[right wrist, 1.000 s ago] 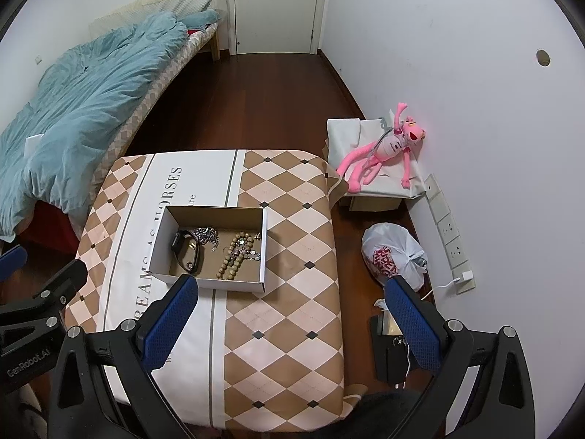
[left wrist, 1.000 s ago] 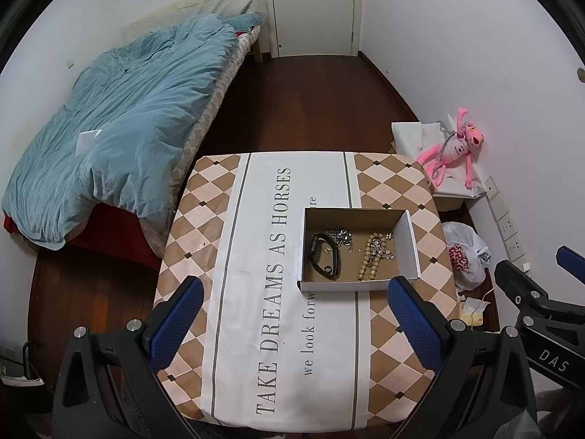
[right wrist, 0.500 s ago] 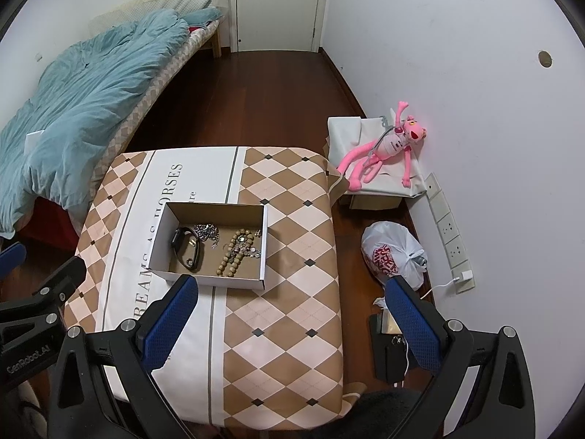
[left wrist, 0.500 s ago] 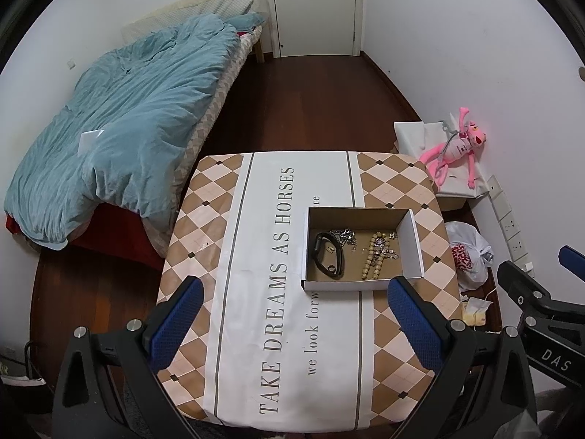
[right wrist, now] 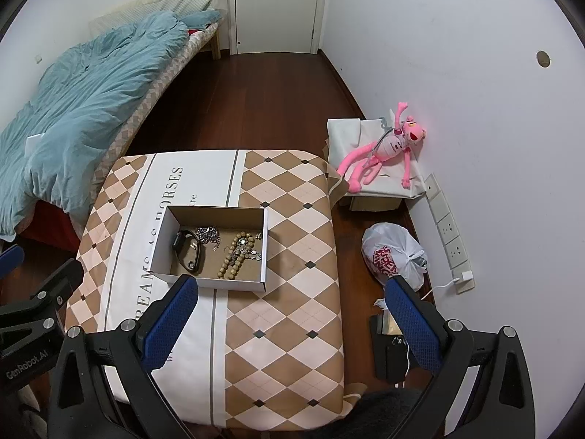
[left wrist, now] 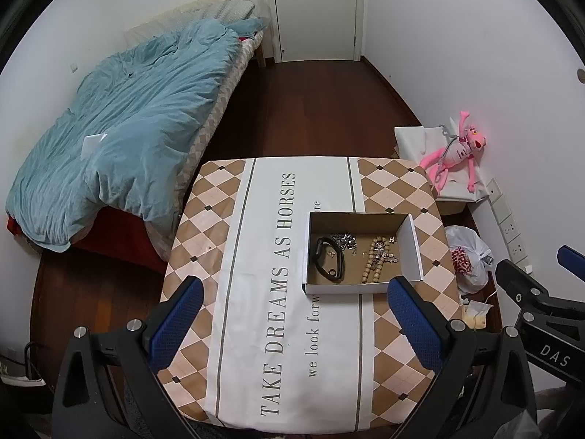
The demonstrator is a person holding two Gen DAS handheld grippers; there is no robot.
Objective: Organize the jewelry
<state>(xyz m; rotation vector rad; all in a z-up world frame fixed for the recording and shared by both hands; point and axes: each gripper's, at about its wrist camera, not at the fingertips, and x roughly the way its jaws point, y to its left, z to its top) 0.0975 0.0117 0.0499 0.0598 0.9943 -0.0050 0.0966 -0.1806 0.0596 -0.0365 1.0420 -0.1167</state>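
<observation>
Left gripper [left wrist: 292,314] high above the diamond-pattern tablecloth [left wrist: 226,256], blue-padded fingers [left wrist: 175,323] wide apart, holding nothing. Open shallow cardboard box [left wrist: 362,287] sits on the cloth right of the printed text. Inside, left to right: black strap watch [left wrist: 329,259], tangled silver chain [left wrist: 343,239], tan wooden bead string [left wrist: 374,261], all loose in one compartment. Right gripper [right wrist: 292,314] also raised, fingers spread, empty, off the box's right side. Judging by this, either every piece is already boxed, or sorting hasn't started; can't tell which, nothing lies outside the box
</observation>
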